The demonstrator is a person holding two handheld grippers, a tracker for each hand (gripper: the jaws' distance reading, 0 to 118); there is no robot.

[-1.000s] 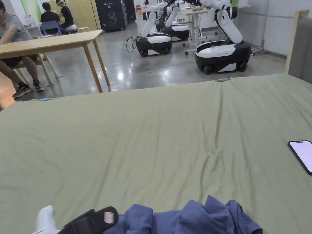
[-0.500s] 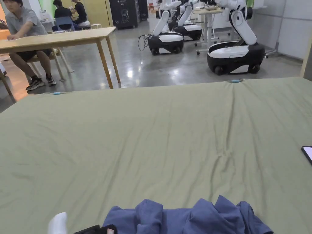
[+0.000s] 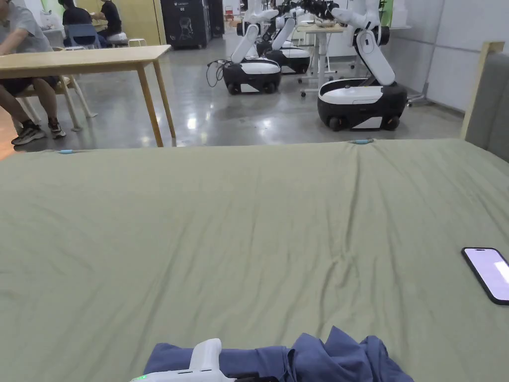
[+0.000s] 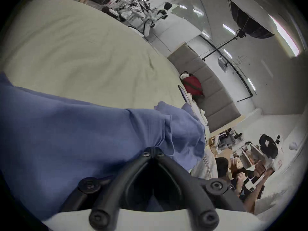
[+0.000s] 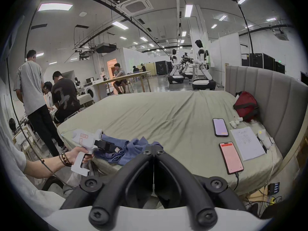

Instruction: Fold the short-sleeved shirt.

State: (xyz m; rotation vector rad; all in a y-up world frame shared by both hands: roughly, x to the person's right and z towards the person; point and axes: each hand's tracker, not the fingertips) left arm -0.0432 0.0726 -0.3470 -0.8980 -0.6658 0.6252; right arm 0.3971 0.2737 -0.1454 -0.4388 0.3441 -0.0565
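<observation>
The blue shirt [image 3: 318, 359] lies bunched in a crumpled heap at the near edge of the bed [image 3: 238, 224], its folds piled up rather than spread flat. Beyond it, the olive sheet runs wide and bare toward the far edge, with only shallow creases across it. Toward the right side of the bed a phone [image 3: 489, 273] lies face up, well apart from the shirt; in the right gripper view a second phone [image 5: 230, 157] and a sheet of paper [image 5: 246, 142] lie near that same side, and a red bag [image 5: 245, 106] rests against the padded grey headboard [image 5: 273, 104].

The left gripper [image 4: 153, 151] has its jaws brought together, tips meeting right at a fold of the blue cloth, which spreads out from them and covers most of the near ground in its own view; the cloth appears pinched between the tips. In the right gripper view a hand [image 5: 78, 154] grips its white handle at the shirt's left end.

The right gripper [image 5: 153, 148] also has its jaws closed tip to tip, the tips lying at the near right part of the heap; whether cloth is caught between them I cannot tell.

Past the bed's far edge the floor is open, with a wooden table [image 3: 89, 62] and white wheeled robots [image 3: 360, 94] standing well back.
</observation>
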